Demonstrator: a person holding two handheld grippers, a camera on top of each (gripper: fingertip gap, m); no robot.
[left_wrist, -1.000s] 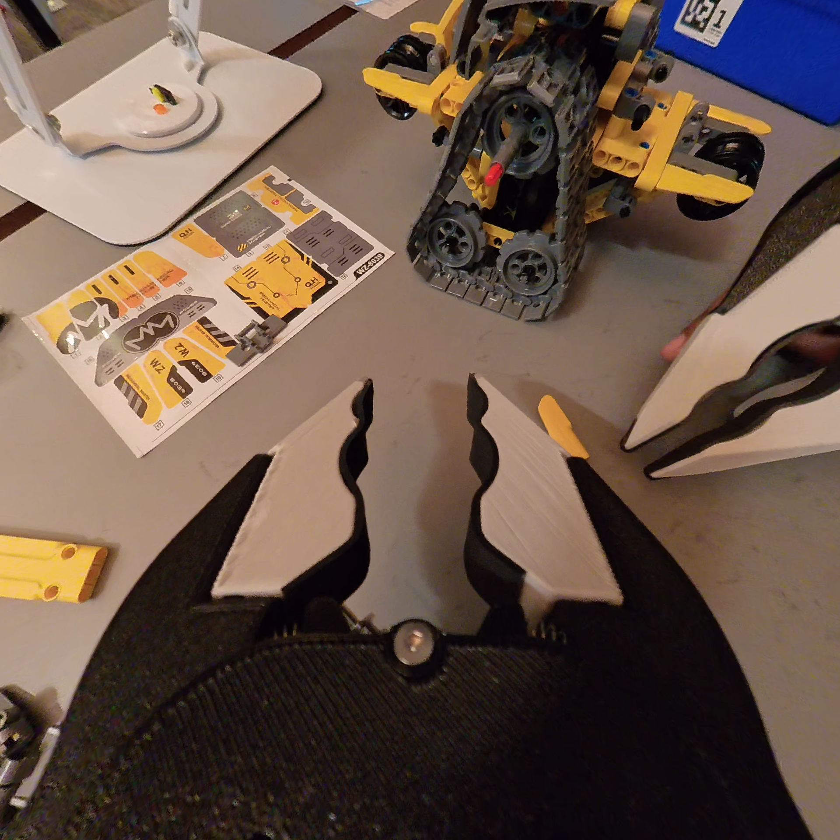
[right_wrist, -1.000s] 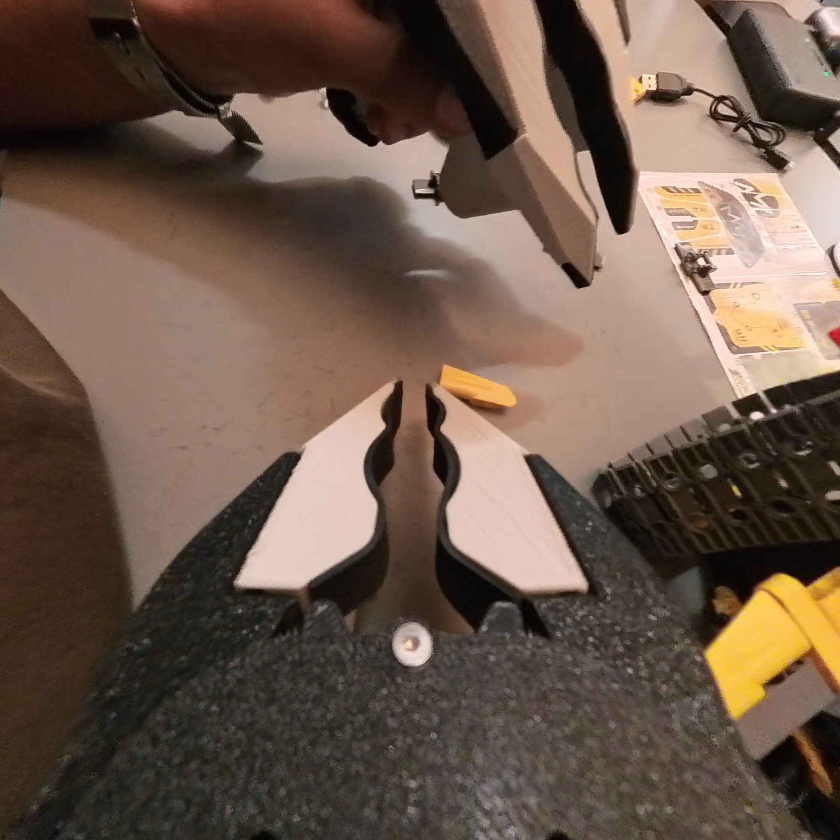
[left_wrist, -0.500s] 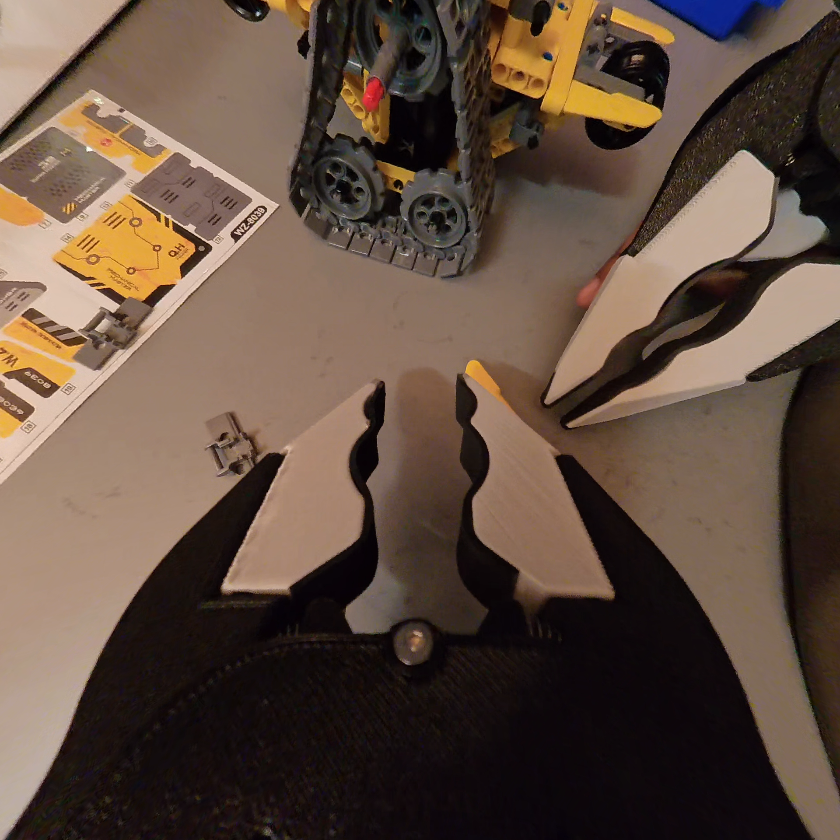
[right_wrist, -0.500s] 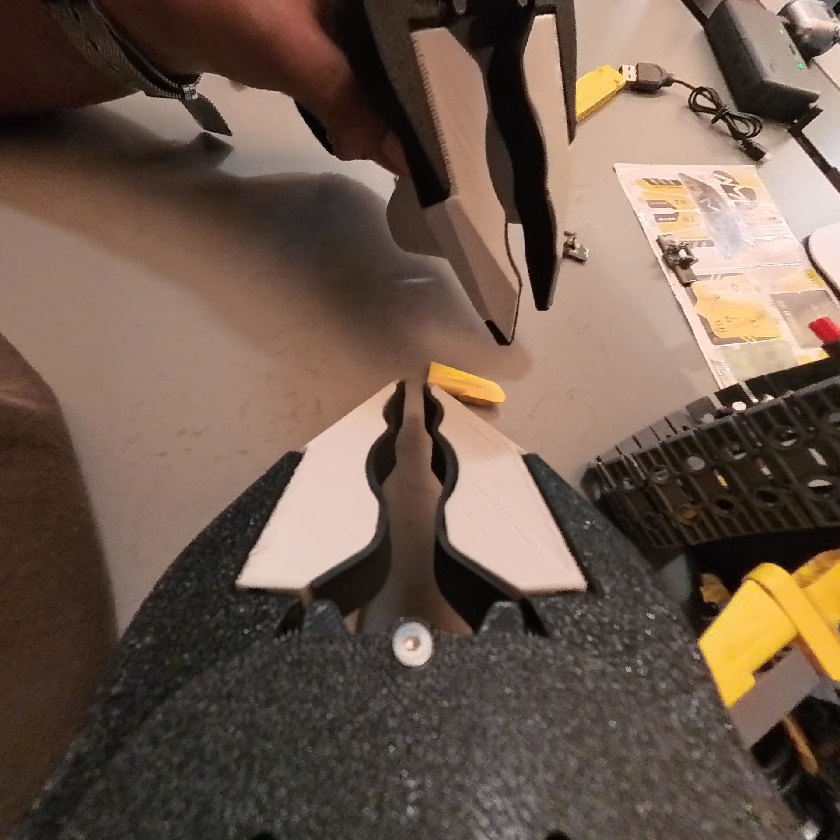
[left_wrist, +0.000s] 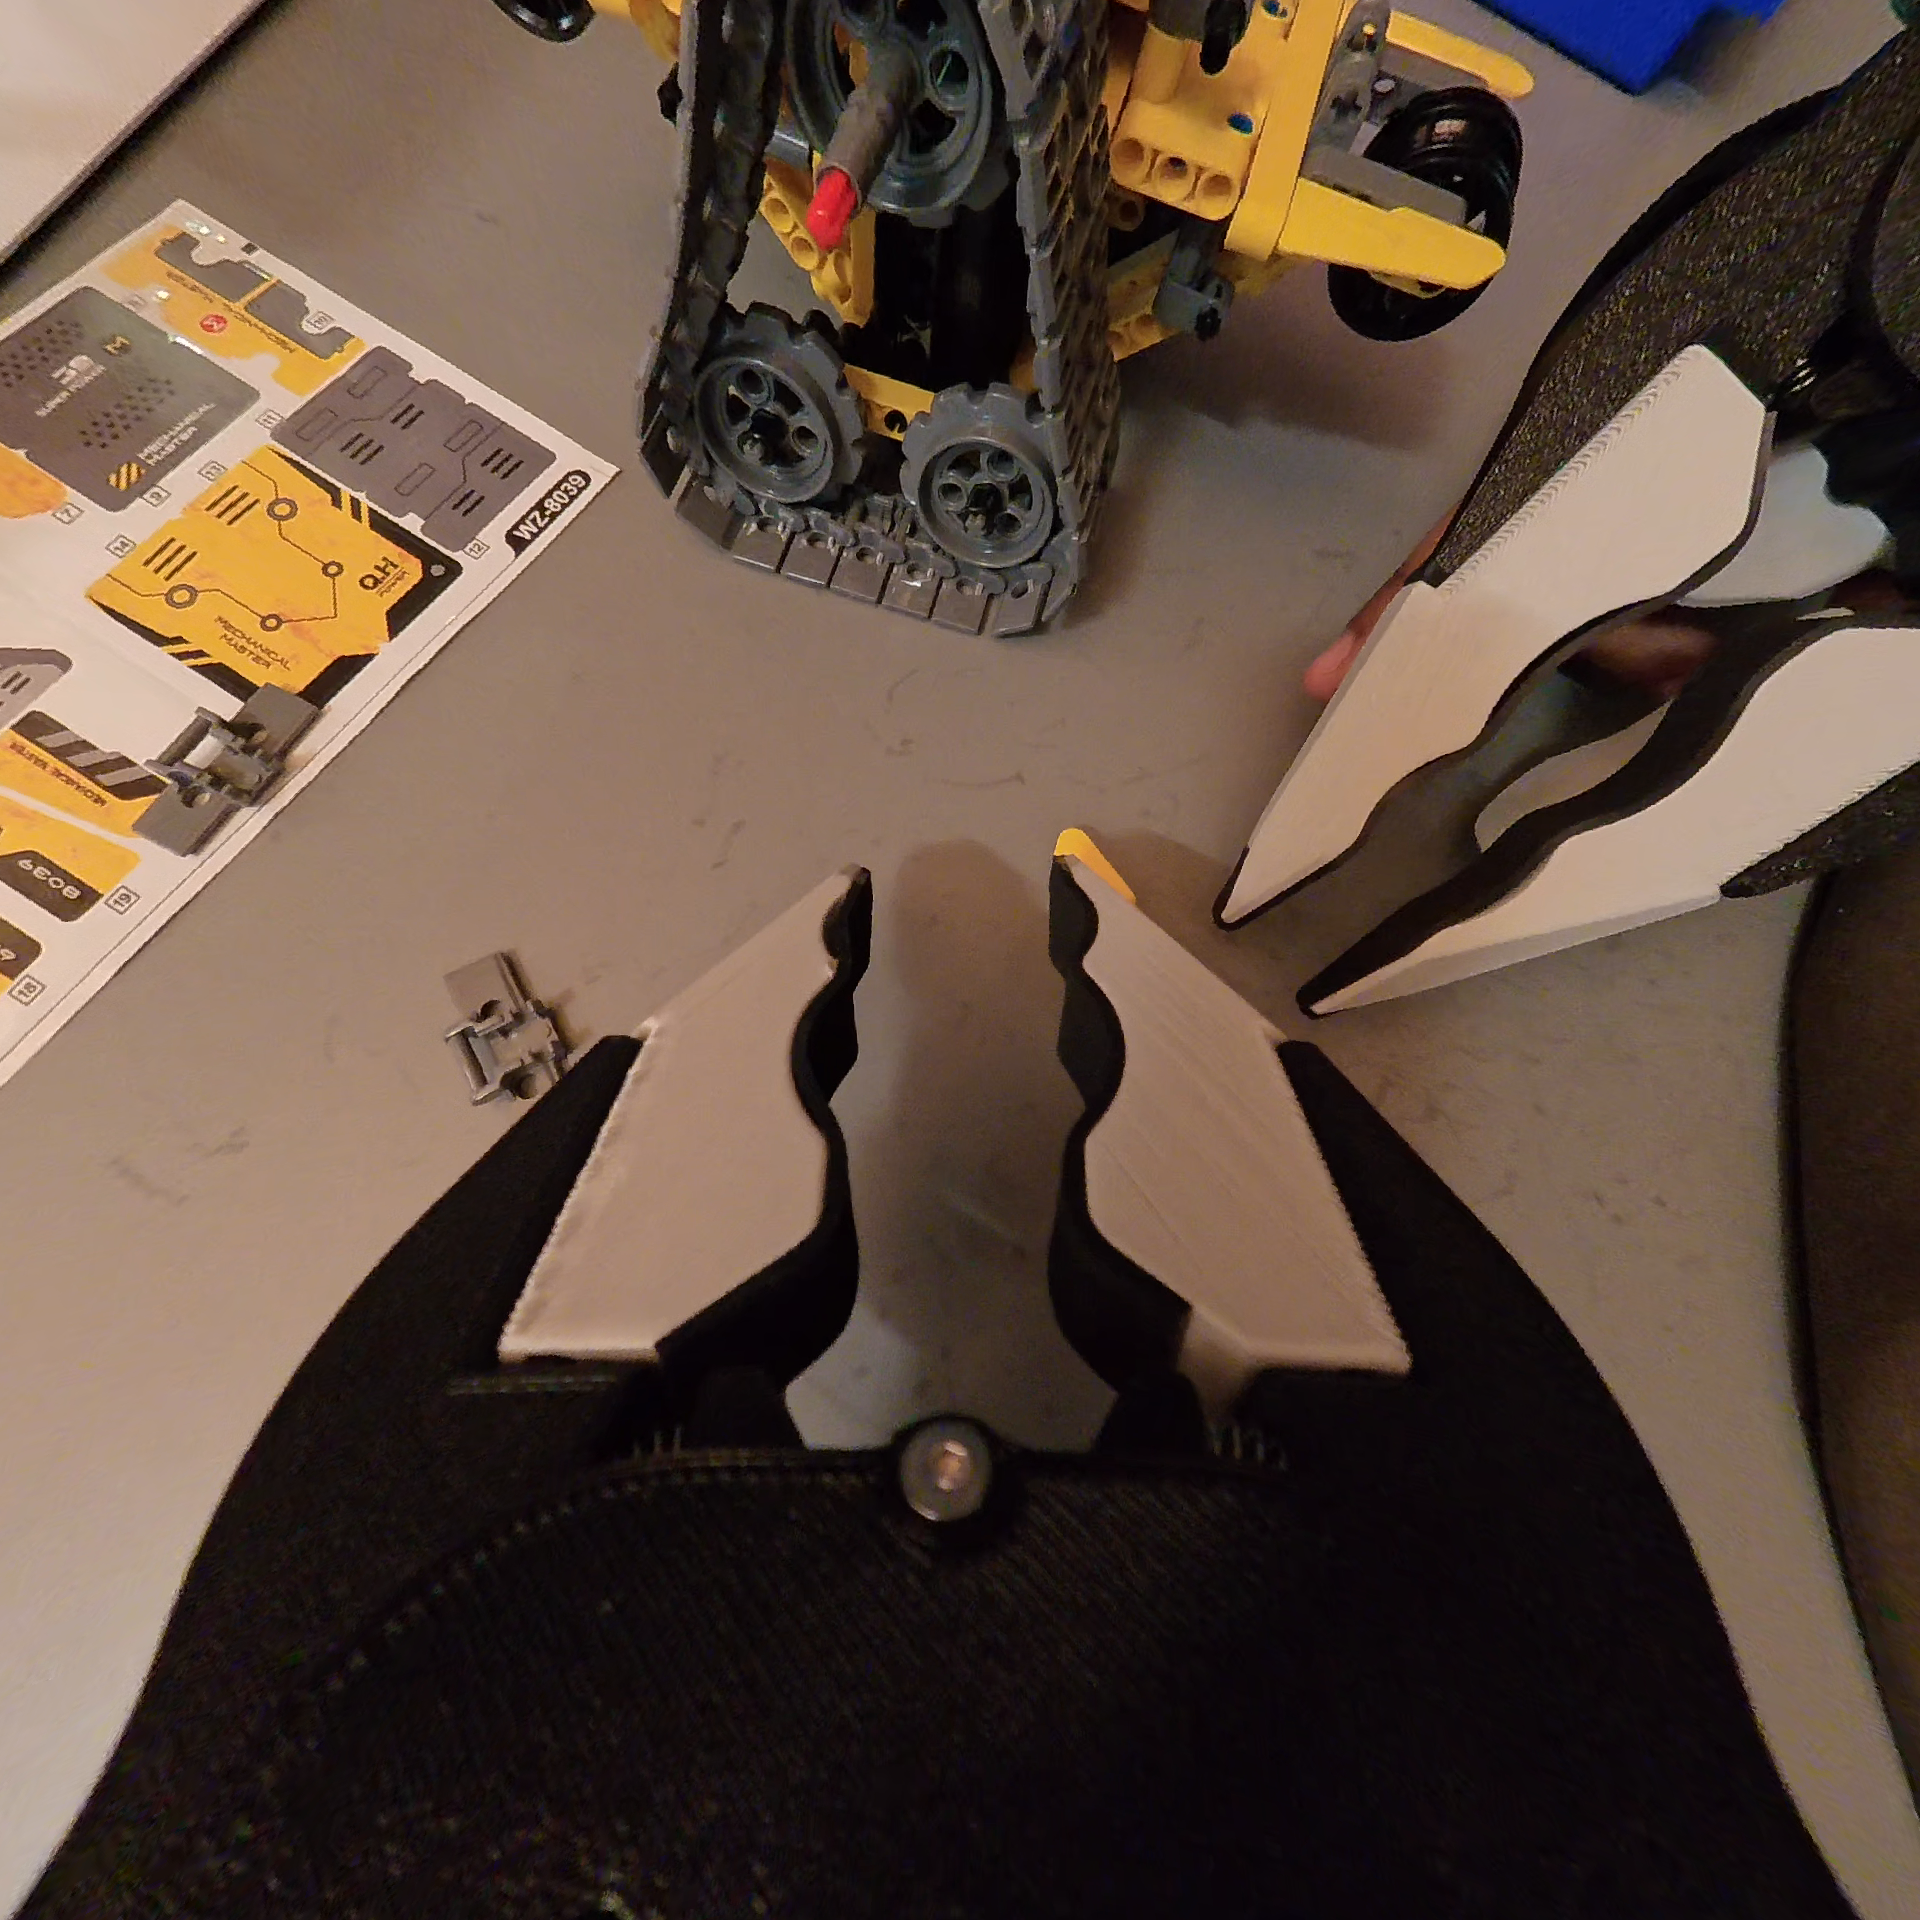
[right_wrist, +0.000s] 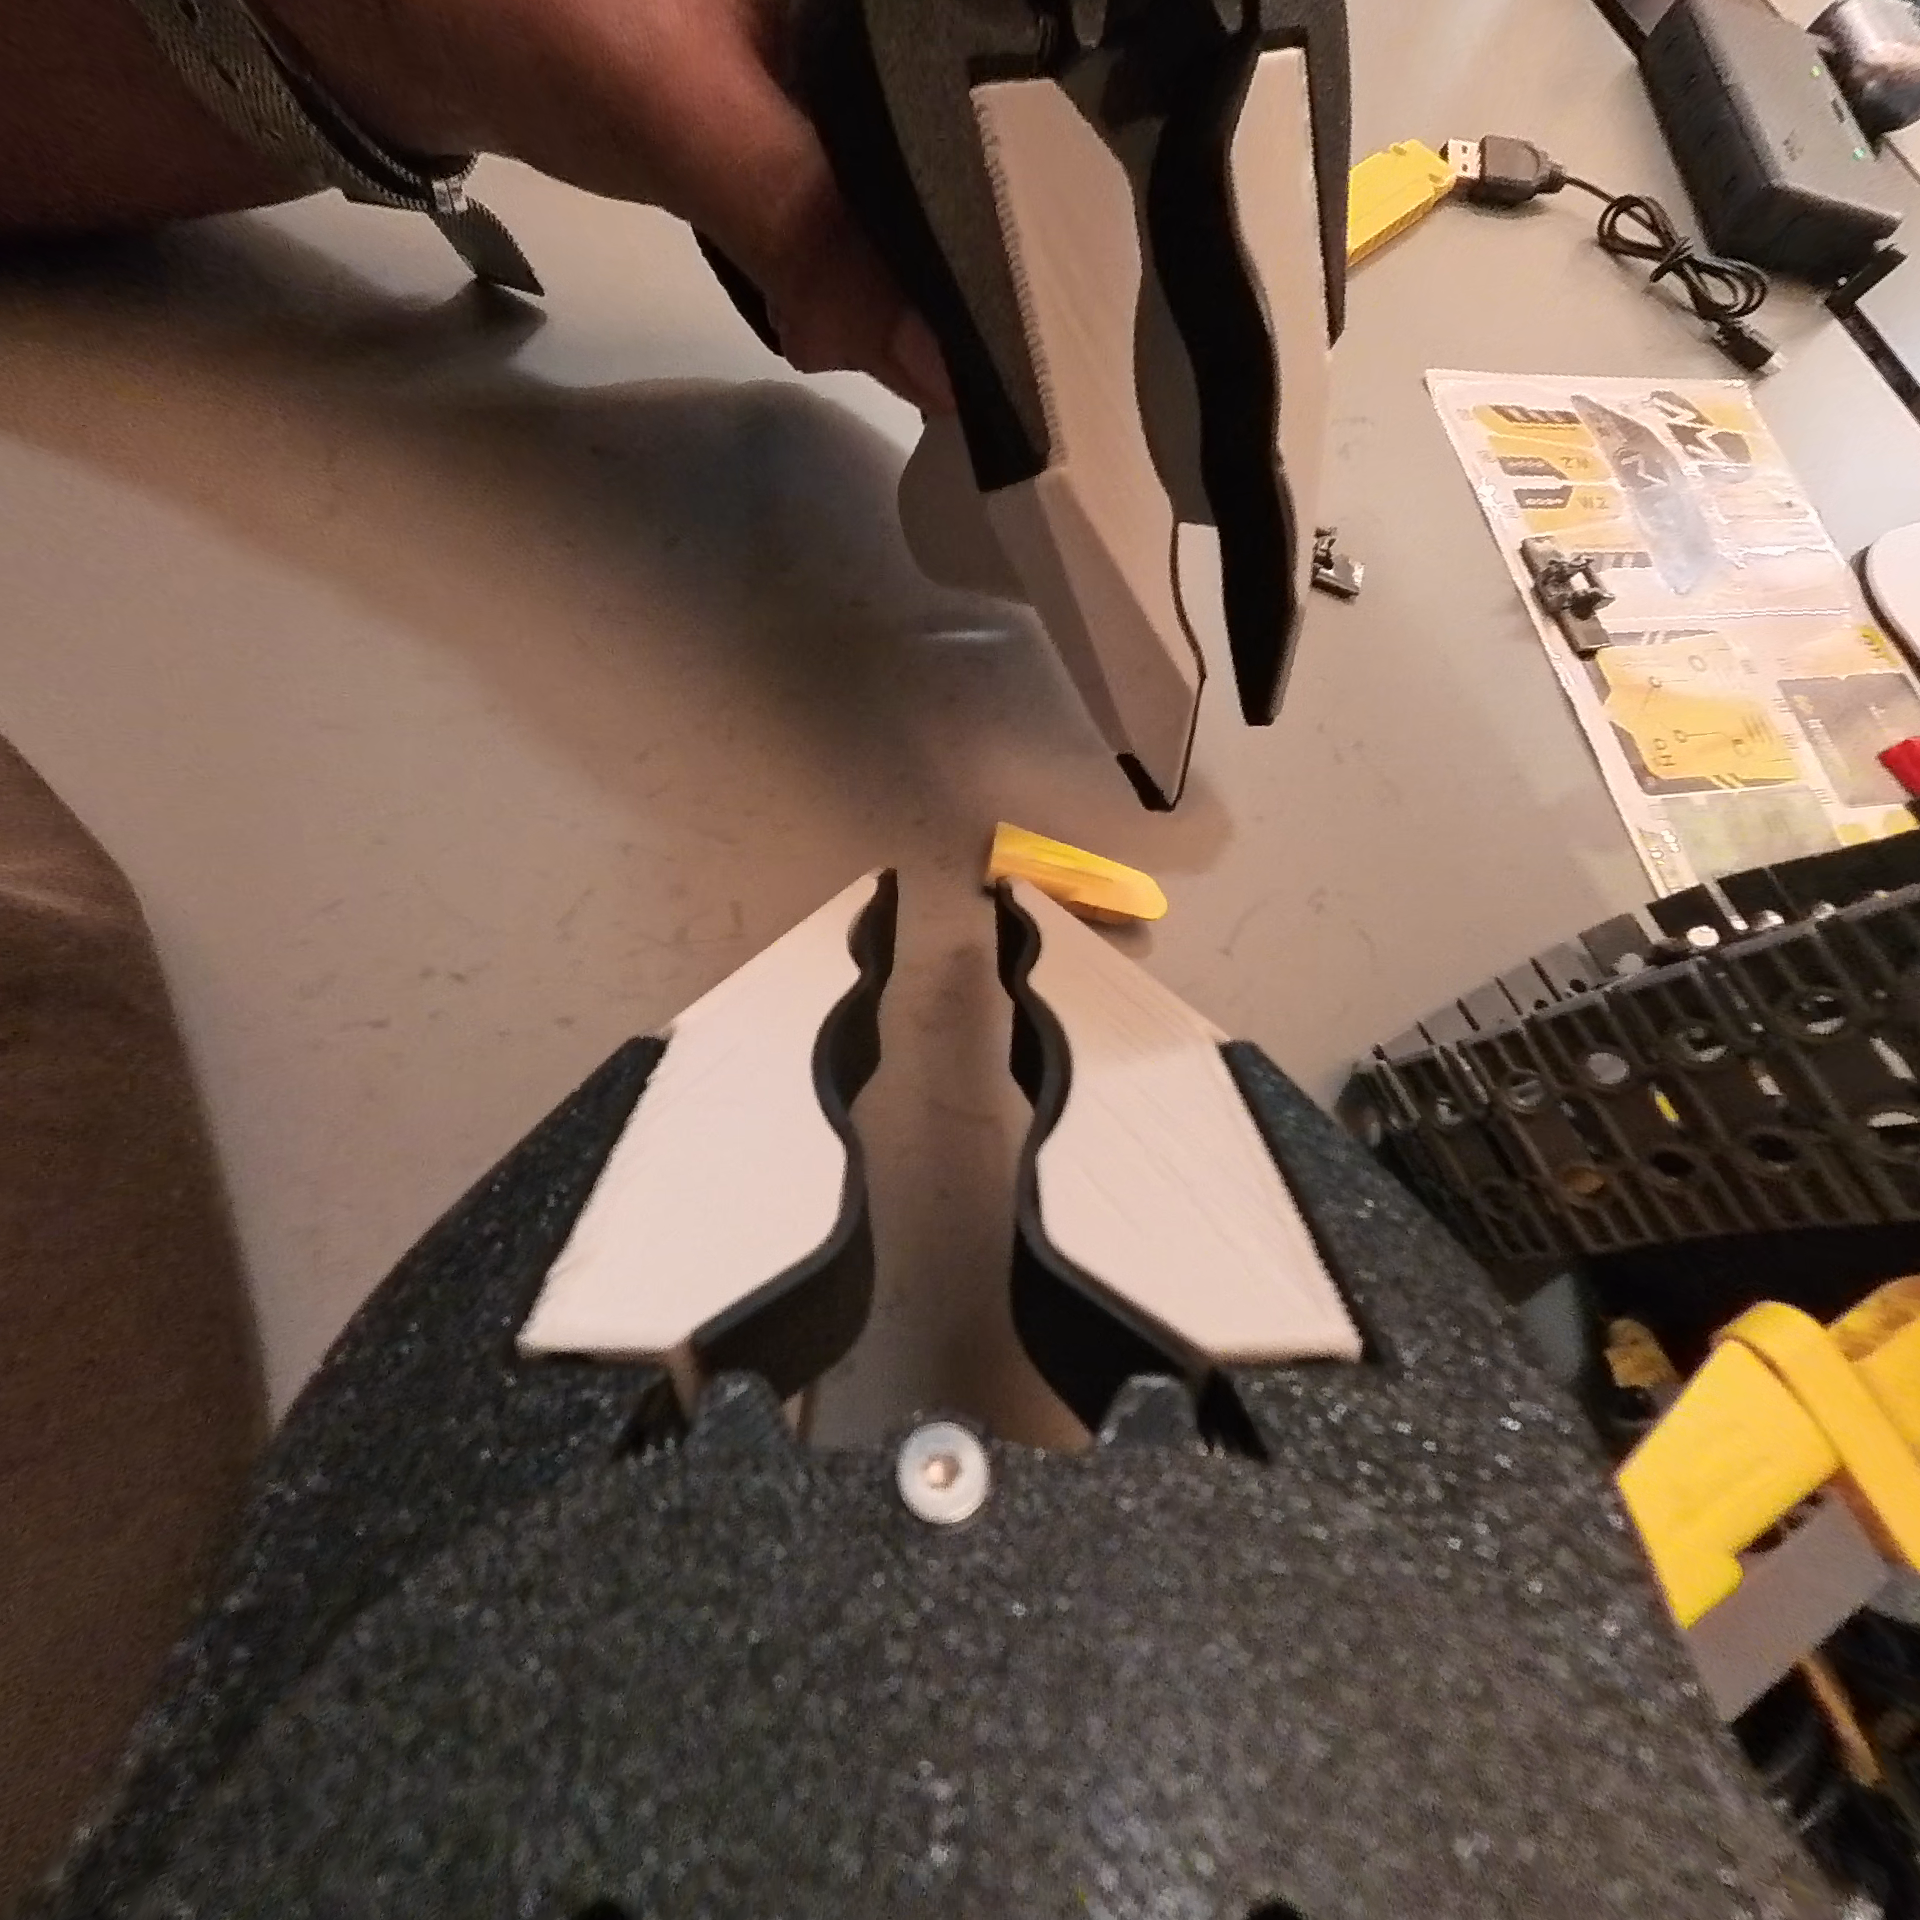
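Note:
A small flat yellow piece (right_wrist: 1081, 888) lies on the grey table; in the left wrist view only its tip (left_wrist: 1086, 862) shows behind my finger. My left gripper (left_wrist: 956, 883) is open and empty, just above the table with the piece at its right fingertip. It shows from above in the right wrist view (right_wrist: 1205, 758), held by a hand (right_wrist: 810, 208). My right gripper (right_wrist: 940, 888) is open by a narrow gap and empty, its right fingertip next to the piece. It also shows in the left wrist view (left_wrist: 1268, 964).
A yellow and grey tracked brick vehicle (left_wrist: 883, 312) stands just beyond, its track (right_wrist: 1662, 1122) by my right gripper. A sticker sheet (left_wrist: 208, 520) lies left with a grey link (left_wrist: 223, 764) on it; another link (left_wrist: 504, 1029) is loose. A cable (right_wrist: 1507, 166) and black box (right_wrist: 1766, 156) lie farther off.
My left gripper has moved forward and to the right, down over the yellow piece. The right gripper's jaws have parted slightly. The piece has not moved.

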